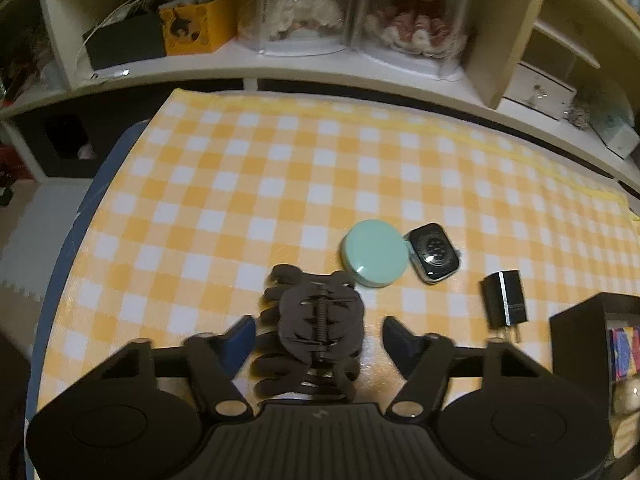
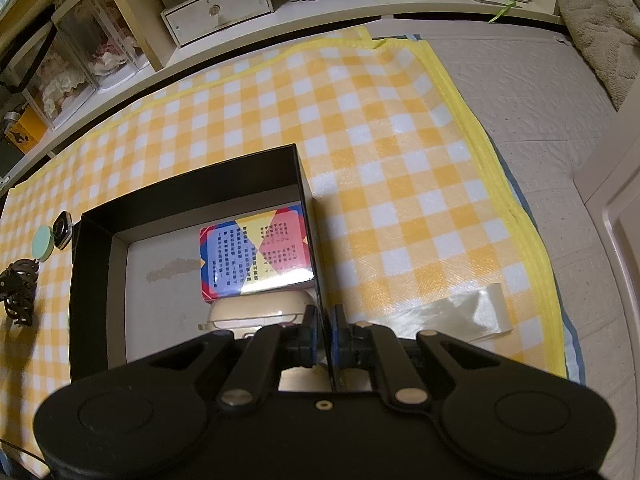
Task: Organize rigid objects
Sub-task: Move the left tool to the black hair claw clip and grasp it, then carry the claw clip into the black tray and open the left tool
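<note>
A dark hair claw clip [image 1: 314, 328] lies on the checked cloth between the spread fingers of my open left gripper [image 1: 318, 338], neither pad touching it. Beyond it lie a mint round case [image 1: 374, 252], a smartwatch body [image 1: 434, 252] and a black charger plug [image 1: 503, 300]. My right gripper [image 2: 325, 334] is shut on the right wall of the black box [image 2: 306, 184]. Inside the box lie a colourful card box [image 2: 256, 254] and a cream case [image 2: 260, 310]. The clip [image 2: 18, 294], mint case [image 2: 43, 244] and watch [image 2: 63, 230] lie left of the box.
The yellow checked cloth [image 1: 280, 168] covers a bed. White shelves [image 1: 320, 60] with doll cases and a yellow box run along the far side. A strip of clear tape [image 2: 452, 312] lies on the cloth right of the box. A quilted mattress [image 2: 540, 100] lies beyond the cloth.
</note>
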`<control>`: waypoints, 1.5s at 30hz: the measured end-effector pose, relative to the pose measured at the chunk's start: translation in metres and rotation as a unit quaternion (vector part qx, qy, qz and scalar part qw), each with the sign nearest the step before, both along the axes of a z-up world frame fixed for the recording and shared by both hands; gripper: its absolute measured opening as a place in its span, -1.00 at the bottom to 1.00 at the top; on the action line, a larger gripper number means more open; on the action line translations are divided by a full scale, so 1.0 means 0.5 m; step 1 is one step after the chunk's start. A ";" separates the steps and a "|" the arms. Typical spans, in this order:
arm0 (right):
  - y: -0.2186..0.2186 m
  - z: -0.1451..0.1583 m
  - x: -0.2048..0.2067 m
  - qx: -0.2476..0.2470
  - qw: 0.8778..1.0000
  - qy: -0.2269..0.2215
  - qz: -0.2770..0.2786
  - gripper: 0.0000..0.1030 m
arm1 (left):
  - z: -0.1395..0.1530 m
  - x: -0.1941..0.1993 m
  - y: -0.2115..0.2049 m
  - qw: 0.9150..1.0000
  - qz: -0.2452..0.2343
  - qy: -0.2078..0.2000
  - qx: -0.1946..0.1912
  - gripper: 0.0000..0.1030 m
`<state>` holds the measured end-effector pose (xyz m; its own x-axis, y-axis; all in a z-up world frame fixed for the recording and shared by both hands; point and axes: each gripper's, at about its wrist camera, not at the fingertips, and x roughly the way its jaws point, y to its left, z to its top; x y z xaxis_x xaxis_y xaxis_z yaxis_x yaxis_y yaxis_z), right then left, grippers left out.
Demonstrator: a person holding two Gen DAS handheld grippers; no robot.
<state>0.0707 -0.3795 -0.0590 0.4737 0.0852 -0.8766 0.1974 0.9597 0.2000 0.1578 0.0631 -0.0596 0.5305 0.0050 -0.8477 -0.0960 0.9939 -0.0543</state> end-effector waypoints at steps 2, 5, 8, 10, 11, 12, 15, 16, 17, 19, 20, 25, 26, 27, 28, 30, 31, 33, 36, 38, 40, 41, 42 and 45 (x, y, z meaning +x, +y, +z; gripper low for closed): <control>0.000 -0.001 0.001 0.000 1.000 0.001 0.000 -0.86 | -0.003 0.002 0.004 1.000 0.003 -0.004 0.002 0.08; -0.001 -0.002 0.001 0.000 1.000 0.001 0.000 -0.86 | 0.006 -0.005 0.010 1.000 0.013 -0.016 -0.004 -0.10; 0.000 -0.002 0.001 -0.001 1.000 0.001 0.001 -0.86 | 0.025 -0.013 0.013 0.999 0.021 -0.035 -0.018 -0.12; -0.001 -0.002 0.000 -0.001 1.000 0.002 0.001 -0.86 | 0.035 -0.019 0.014 0.998 0.026 -0.043 -0.035 -0.12; 0.000 -0.002 0.001 -0.001 1.000 0.002 0.001 -0.86 | 0.040 -0.022 0.015 0.997 0.029 -0.049 -0.043 -0.12; -0.001 -0.002 0.001 -0.001 1.000 0.002 0.001 -0.86 | 0.046 -0.026 0.016 0.997 0.031 -0.055 -0.053 -0.12; -0.001 -0.002 0.000 -0.002 1.000 0.002 0.002 -0.86 | 0.064 -0.038 0.012 0.994 0.031 -0.070 -0.084 -0.12; -0.001 -0.002 0.000 -0.002 1.000 0.002 0.001 -0.86 | 0.069 -0.043 0.008 0.992 0.029 -0.075 -0.093 -0.12; 0.000 -0.002 0.001 -0.002 1.000 0.002 0.001 -0.86 | 0.074 -0.048 0.003 0.992 0.026 -0.079 -0.100 -0.12; 0.000 -0.002 0.001 -0.001 1.000 0.002 0.001 -0.86 | 0.079 -0.058 -0.011 0.990 0.018 -0.083 -0.113 -0.12; 0.000 -0.002 0.001 -0.002 1.000 0.002 0.001 -0.86 | 0.080 -0.062 -0.019 0.989 0.013 -0.082 -0.121 -0.12; -0.001 -0.002 0.000 -0.003 1.000 0.002 0.002 -0.86 | 0.085 -0.080 -0.078 0.981 -0.025 -0.065 -0.182 -0.12; 0.001 -0.002 0.000 -0.003 1.000 0.002 0.003 -0.86 | 0.092 -0.084 -0.100 0.978 -0.040 -0.066 -0.192 -0.12; -0.001 -0.002 -0.001 -0.004 1.000 0.002 0.003 -0.86 | 0.098 -0.089 -0.117 0.977 -0.052 -0.068 -0.198 -0.12; 0.001 -0.002 0.000 -0.004 1.000 0.002 0.003 -0.86 | 0.105 -0.094 -0.134 0.975 -0.064 -0.071 -0.201 -0.12; 0.000 -0.002 0.000 -0.004 1.000 0.002 0.004 -0.86 | 0.119 -0.101 -0.176 0.971 -0.088 -0.076 -0.209 -0.12; 0.000 -0.002 -0.001 -0.004 1.000 0.002 0.004 -0.86 | 0.122 -0.102 -0.192 0.970 -0.097 -0.076 -0.211 -0.12; 0.001 -0.002 0.000 -0.004 1.000 0.002 0.003 -0.86 | 0.125 -0.102 -0.233 0.966 -0.110 -0.072 -0.221 -0.12; 0.001 -0.002 0.000 -0.004 1.000 0.002 0.003 -0.86 | 0.116 -0.102 -0.291 0.963 -0.116 -0.063 -0.233 -0.12; 0.001 -0.001 0.001 -0.004 1.000 0.002 0.004 -0.86 | 0.105 -0.101 -0.325 0.964 -0.118 -0.060 -0.232 -0.12; 0.002 -0.001 0.001 -0.004 1.000 0.002 0.004 -0.86 | 0.089 -0.101 -0.358 0.966 -0.114 -0.055 -0.226 -0.12; 0.002 -0.001 0.001 -0.004 1.000 0.002 0.004 -0.86 | 0.079 -0.098 -0.376 0.967 -0.108 -0.050 -0.223 -0.12; 0.002 -0.001 0.001 -0.005 1.000 0.002 0.004 -0.86 | 0.068 -0.092 -0.390 0.969 -0.102 -0.045 -0.222 -0.12; 0.001 -0.001 0.001 -0.005 1.000 0.002 0.004 -0.86 | 0.049 -0.086 -0.424 0.974 -0.089 -0.041 -0.203 -0.12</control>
<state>0.0710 -0.3789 -0.0595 0.4689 0.0810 -0.8795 0.1906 0.9630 0.1903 0.1146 -0.1491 -0.0353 0.5578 -0.4205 -0.7156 0.0970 0.8893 -0.4469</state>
